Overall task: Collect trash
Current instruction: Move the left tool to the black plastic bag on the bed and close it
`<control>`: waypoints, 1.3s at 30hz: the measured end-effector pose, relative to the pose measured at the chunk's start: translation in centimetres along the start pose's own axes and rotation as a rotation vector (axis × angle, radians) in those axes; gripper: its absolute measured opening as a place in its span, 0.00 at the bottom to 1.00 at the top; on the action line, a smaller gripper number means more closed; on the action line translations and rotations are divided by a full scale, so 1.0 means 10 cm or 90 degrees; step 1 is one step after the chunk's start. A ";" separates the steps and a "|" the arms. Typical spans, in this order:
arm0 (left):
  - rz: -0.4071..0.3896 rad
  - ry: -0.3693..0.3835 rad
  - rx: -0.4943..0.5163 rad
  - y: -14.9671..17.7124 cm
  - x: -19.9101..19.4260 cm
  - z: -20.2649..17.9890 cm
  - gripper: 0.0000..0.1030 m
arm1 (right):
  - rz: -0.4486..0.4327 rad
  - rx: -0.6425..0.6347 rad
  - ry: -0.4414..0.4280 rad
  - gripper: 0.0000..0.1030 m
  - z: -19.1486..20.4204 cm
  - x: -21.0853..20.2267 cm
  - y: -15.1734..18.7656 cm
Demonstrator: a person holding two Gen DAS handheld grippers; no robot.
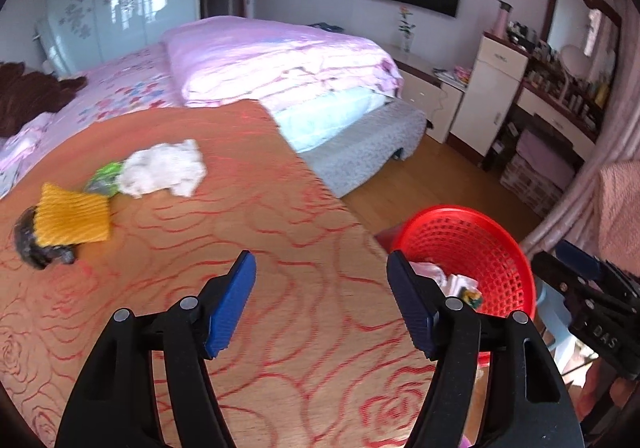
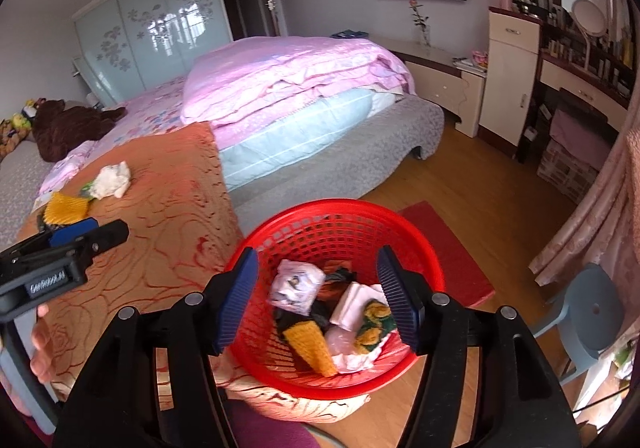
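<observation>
Nearest the right wrist lens, the right gripper (image 2: 318,290) hangs over the red basket (image 2: 434,268) with its jaws parted and nothing between the pads; the basket, just right of the bed's near corner, holds crumpled wrappers, tissue and a yellow knit piece (image 2: 314,344). Over the orange rose-patterned cover (image 1: 240,248), the left gripper (image 1: 322,298) is likewise parted and empty. Far left on that cover lie a white crumpled tissue (image 1: 164,167), a green wrapper (image 1: 105,177) touching it, and a yellow knit cloth (image 1: 72,213) on a dark lump (image 1: 30,244).
</observation>
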State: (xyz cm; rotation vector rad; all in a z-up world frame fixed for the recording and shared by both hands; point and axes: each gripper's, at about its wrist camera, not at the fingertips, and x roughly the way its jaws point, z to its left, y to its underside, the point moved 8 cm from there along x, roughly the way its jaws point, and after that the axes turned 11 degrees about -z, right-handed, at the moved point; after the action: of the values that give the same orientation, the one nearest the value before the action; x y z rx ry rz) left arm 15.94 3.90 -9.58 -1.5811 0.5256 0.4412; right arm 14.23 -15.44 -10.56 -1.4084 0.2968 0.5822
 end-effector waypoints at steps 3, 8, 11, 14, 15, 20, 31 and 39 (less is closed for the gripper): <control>-0.010 -0.020 -0.010 -0.02 -0.08 0.19 0.65 | 0.000 -0.011 -0.015 0.59 0.15 -0.02 0.00; -0.011 -0.062 -0.026 0.00 -0.17 0.59 0.65 | 0.006 -0.024 -0.031 0.59 0.33 0.00 0.02; -0.012 -0.088 -0.049 0.01 -0.22 0.89 0.65 | 0.012 -0.031 -0.038 0.59 0.42 0.02 0.04; -0.015 -0.115 -0.074 0.02 -0.27 1.21 0.65 | 0.018 -0.038 -0.044 0.59 0.51 0.03 0.07; -0.016 -0.124 -0.079 0.03 -0.29 1.30 0.65 | 0.020 -0.039 -0.045 0.59 0.53 0.04 0.09; -0.027 -0.187 -0.113 0.06 -0.44 1.92 0.65 | 0.027 -0.048 -0.054 0.59 0.67 0.07 0.12; -0.047 -0.232 -0.202 -0.06 -0.47 2.82 0.65 | 0.039 -0.057 -0.075 0.59 0.97 0.14 0.15; -0.016 -0.188 -0.174 -0.02 -0.22 2.69 0.45 | 0.033 -0.062 -0.085 0.59 1.10 0.10 0.10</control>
State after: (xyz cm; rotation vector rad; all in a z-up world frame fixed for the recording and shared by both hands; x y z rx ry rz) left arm 15.09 30.83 -10.25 -1.7412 0.2255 0.7386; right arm 12.95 -4.40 -10.21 -1.4506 0.2006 0.7379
